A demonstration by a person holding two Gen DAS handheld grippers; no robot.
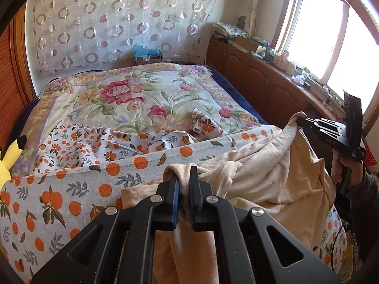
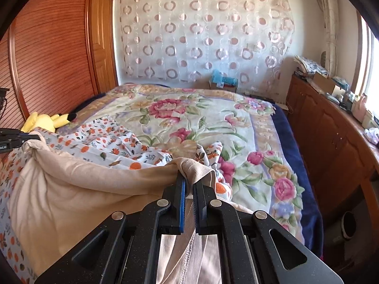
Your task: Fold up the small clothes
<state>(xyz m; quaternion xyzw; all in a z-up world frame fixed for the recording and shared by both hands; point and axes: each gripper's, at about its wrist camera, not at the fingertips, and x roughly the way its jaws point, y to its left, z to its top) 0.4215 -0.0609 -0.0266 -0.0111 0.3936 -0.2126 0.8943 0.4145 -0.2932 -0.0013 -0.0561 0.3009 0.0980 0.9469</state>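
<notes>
A beige garment (image 1: 272,165) is held stretched above the bed (image 1: 146,94), one corner pinched in the left gripper (image 1: 183,177), another in the right gripper (image 2: 188,182). No fold appears made yet; folding seemingly remains.

The lower part of the beige cloth garment (image 2: 78,189) runs out of both pictures' bottom edges, its gripped corners are hidden between black fingers, the yellow plush toy (image 1: 10,158) is cut by the left edge, and the windowsill clutter (image 1: 296,71) is too small to identify.
</notes>
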